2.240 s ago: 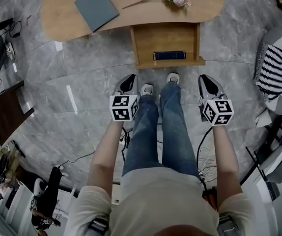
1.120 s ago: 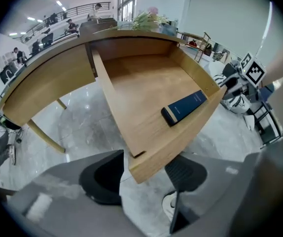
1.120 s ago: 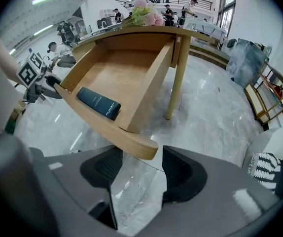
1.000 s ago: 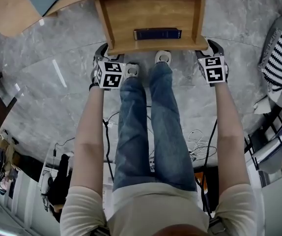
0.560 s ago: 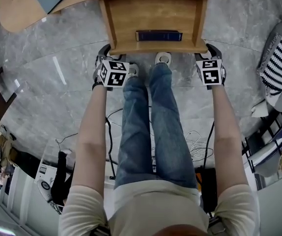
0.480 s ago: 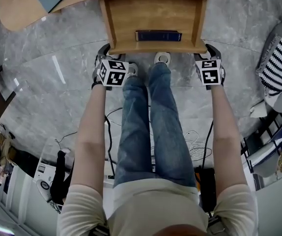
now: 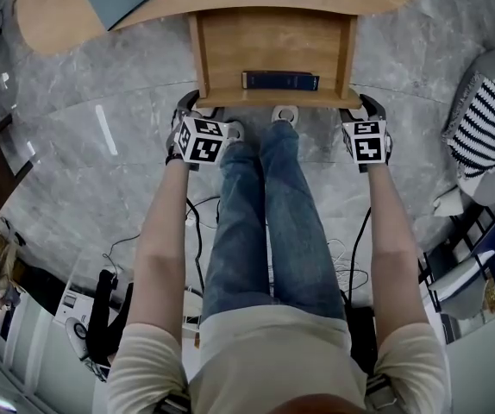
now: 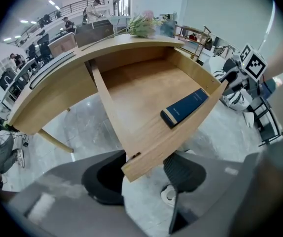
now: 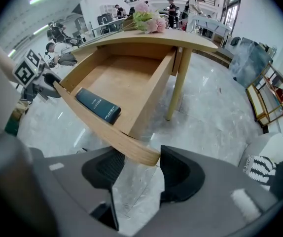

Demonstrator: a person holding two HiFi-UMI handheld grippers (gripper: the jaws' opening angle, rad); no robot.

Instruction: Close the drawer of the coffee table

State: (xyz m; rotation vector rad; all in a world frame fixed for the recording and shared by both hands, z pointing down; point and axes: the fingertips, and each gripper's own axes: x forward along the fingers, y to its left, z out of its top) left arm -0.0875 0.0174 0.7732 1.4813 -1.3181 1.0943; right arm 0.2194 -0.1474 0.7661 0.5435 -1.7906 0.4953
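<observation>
Bare left forearm (image 7: 157, 248) and bare right forearm (image 7: 394, 240) reach straight forward and down, roughly parallel, one either side of the legs; wrists straight. Grey two-jaw left gripper (image 8: 144, 169) points steeply down, its black-and-white marker cube (image 7: 200, 139) on top; its jaws have just been closing, and the black pads clamp the left end of the light wooden drawer front (image 8: 173, 141). Grey two-jaw right gripper (image 9: 141, 167) mirrors it; its jaws have just been closing too, pads pinching the board's right end.
</observation>
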